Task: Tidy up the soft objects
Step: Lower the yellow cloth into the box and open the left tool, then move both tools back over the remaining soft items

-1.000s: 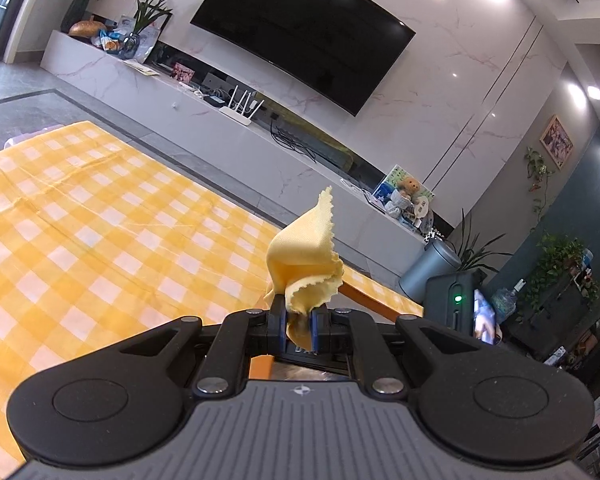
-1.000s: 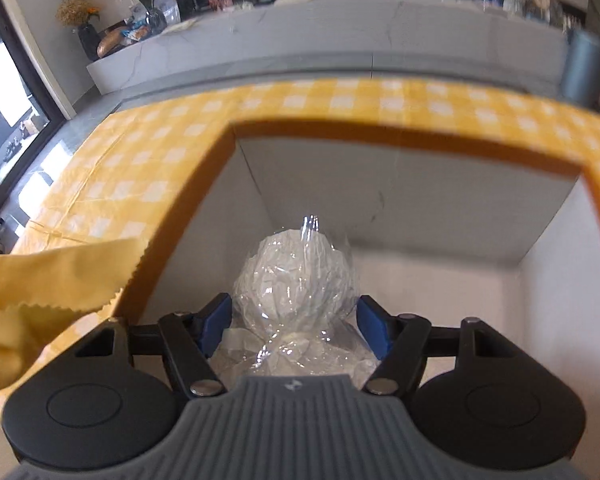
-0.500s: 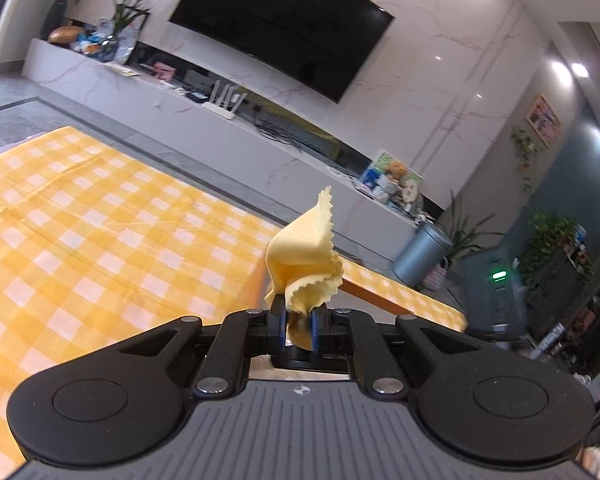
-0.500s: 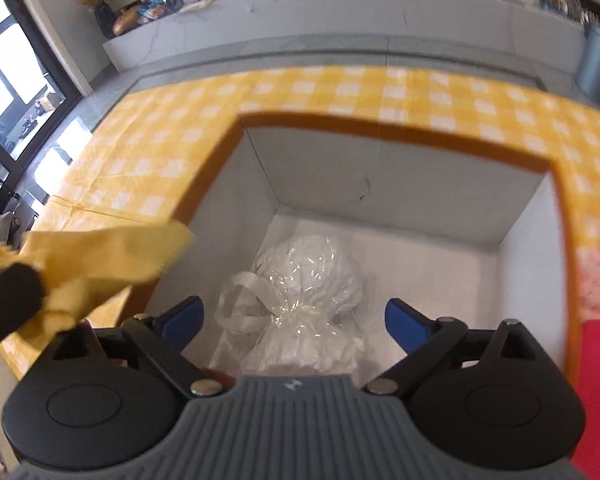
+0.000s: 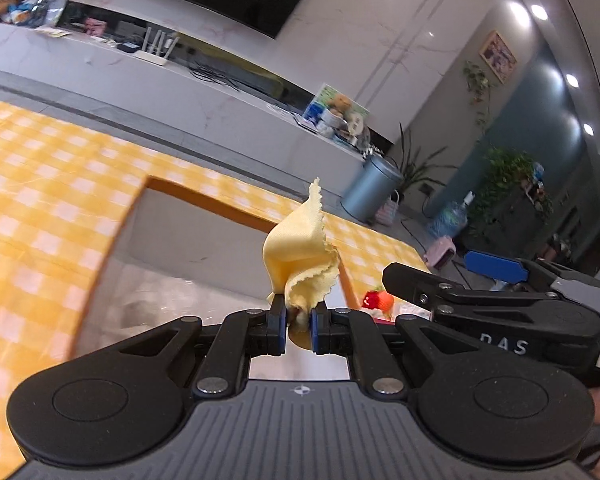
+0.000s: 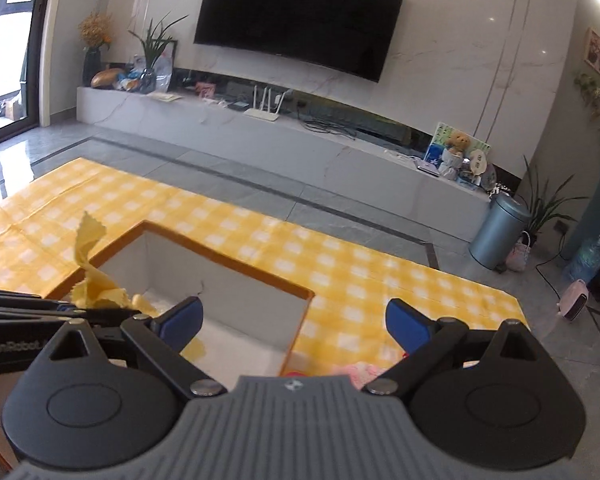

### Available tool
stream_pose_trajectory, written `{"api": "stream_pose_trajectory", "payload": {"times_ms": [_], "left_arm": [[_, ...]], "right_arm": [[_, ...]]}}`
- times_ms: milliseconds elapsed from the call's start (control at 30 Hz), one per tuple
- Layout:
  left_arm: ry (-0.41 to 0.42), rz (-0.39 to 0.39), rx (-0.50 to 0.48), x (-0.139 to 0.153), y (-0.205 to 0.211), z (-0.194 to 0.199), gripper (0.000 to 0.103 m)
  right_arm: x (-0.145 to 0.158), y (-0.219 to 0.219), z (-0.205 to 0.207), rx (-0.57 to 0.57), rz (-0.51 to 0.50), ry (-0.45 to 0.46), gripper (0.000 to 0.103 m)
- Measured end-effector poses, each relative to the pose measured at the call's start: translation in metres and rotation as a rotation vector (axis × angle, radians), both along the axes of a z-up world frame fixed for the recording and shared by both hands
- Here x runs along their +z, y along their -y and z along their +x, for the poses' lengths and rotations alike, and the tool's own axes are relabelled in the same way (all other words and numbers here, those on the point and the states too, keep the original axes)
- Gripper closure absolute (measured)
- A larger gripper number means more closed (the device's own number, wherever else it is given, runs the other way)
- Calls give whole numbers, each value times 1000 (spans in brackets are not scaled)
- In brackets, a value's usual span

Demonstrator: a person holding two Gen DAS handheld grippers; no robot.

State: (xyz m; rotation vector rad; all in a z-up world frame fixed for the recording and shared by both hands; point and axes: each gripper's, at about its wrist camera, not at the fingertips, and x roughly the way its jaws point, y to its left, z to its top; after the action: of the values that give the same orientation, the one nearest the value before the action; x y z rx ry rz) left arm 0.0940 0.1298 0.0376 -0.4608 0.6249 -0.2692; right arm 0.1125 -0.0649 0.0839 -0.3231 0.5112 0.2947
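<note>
Your left gripper (image 5: 299,330) has its jaws clamped on a yellow cloth (image 5: 300,264) with pinked edges; the cloth stands up crumpled from between the blue pads, above the near edge of the orange-rimmed box (image 5: 128,220). The box, white inside, sits on the table (image 5: 40,184) under a yellow checked cover. Something pale lies on the box floor, too blurred to name. Your right gripper (image 6: 294,320) hangs with its jaws spread wide and nothing between them, over the box's right corner. From the right wrist view the cloth (image 6: 90,276) shows at the left, just beside the box rim (image 6: 236,266). A red strawberry-like toy (image 5: 378,300) and something pink (image 6: 360,372) lie on the table right of the box.
</note>
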Motion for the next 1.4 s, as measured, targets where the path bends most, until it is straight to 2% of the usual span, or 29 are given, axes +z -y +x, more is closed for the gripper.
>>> {"api": "stream_pose_trajectory", "payload": {"times_ms": [133,333,400,467,567,700,767,900,1033,1067,1100,1133,1167,1200,1233,1400], "left_arm": [[-44,86,6,-11,19,15,91],[-126,120,-57,-32,36,40,91],[-193,150,-55,-42,40,50,91],[-295,133,-50,-53,37,58,91],[-345,52,-48,-62,22,60,91],[-449,103,72,-71,1,58,91],[-437,123,101,-68,-6,53,91],[-418,227,142,-59,-8,46,91],[-418,295,64,-58,6,43,88],[-411,314,64,-56,9,41,84],[-399,325,70,-54,12,40,69],[-384,325,77,-51,13,39,47],[-363,313,76,-49,14,37,36],[-342,303,79,-46,16,35,20],[-327,292,87,-42,15,34,17],[-315,255,56,-34,16,32,16]], "right_arm": [[-11,7,1,-19,7,-1,7],[-24,15,-2,-42,-3,44,7],[-26,20,-1,-55,7,63,7],[-26,28,-1,-64,20,62,7],[-28,34,-2,-61,43,60,7],[-28,37,-7,-61,60,68,7],[-27,38,-9,-52,74,65,7],[-26,39,-11,-33,125,38,7],[-25,38,-14,-33,132,39,7],[-25,38,-14,-35,133,39,7],[-26,39,-15,-36,135,39,7],[-26,40,-15,-37,139,42,7],[-26,40,-17,-39,140,45,7],[-26,42,-18,-40,138,48,7],[-26,42,-19,-40,135,51,7],[-26,45,-22,-41,140,49,7]]}}
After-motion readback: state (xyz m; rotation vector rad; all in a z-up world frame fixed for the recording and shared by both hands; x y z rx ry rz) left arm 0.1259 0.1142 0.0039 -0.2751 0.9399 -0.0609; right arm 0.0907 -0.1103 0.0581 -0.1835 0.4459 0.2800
